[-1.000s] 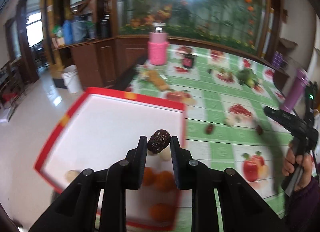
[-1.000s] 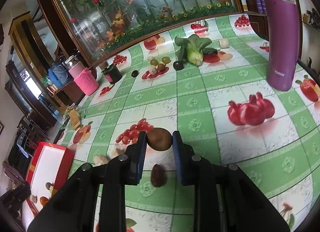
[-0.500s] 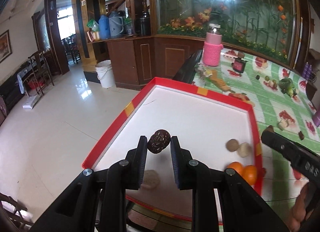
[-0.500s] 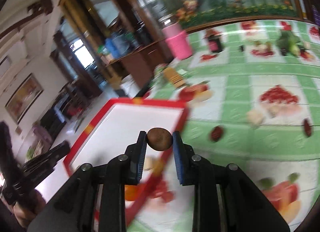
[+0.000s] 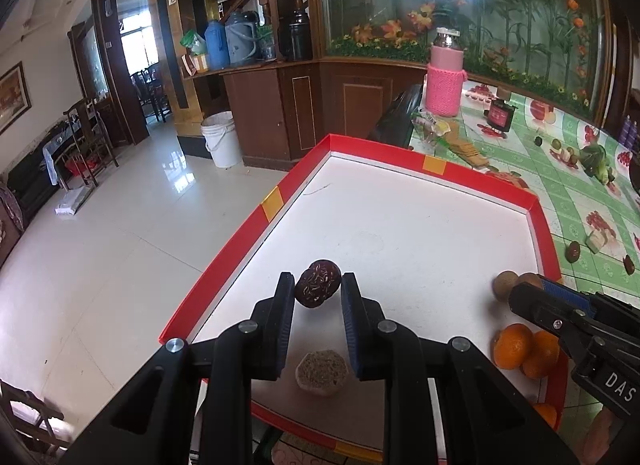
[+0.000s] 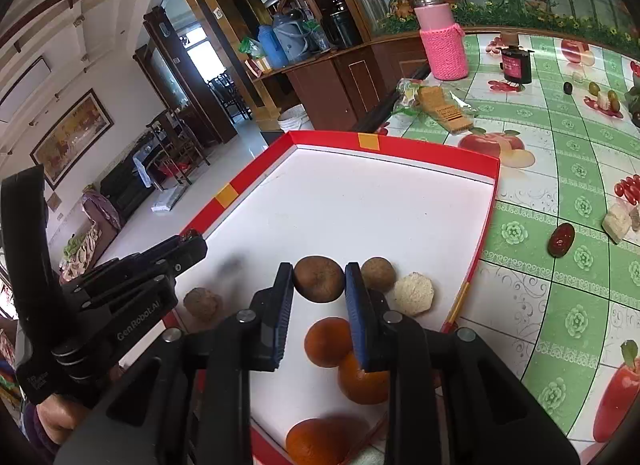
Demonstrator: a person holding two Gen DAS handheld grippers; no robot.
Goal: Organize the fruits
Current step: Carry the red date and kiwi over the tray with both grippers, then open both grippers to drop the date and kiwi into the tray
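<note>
A red-rimmed white tray (image 5: 272, 204) lies at the table's left end. My left gripper (image 5: 318, 293) is shut on a dark, wrinkled round fruit (image 5: 319, 287) held above the tray's near left part, over a pale hexagonal piece (image 5: 322, 373). In the right wrist view my right gripper (image 6: 319, 281) is shut on a brown round fruit (image 6: 319, 276) above the tray's (image 6: 486, 221) near right corner. Under and beside it lie oranges (image 6: 328, 341), another brown fruit (image 6: 378, 273) and a pale hexagonal piece (image 6: 413, 293). The left gripper's fingers (image 6: 188, 247) show at the left.
A dark red date (image 6: 561, 239) and a pale chunk (image 6: 618, 223) lie on the green fruit-print tablecloth right of the tray. Further back stand a pink knitted bottle (image 5: 444, 85), a dark jar (image 6: 516, 61) and a stack of crackers (image 6: 448, 109). Left of the tray the table ends above the tiled floor.
My right gripper swung left from the open tablecloth to above the tray, keeping the brown fruit. My left gripper shifted toward the tray's near left side and sank a little, still holding the dark fruit.
</note>
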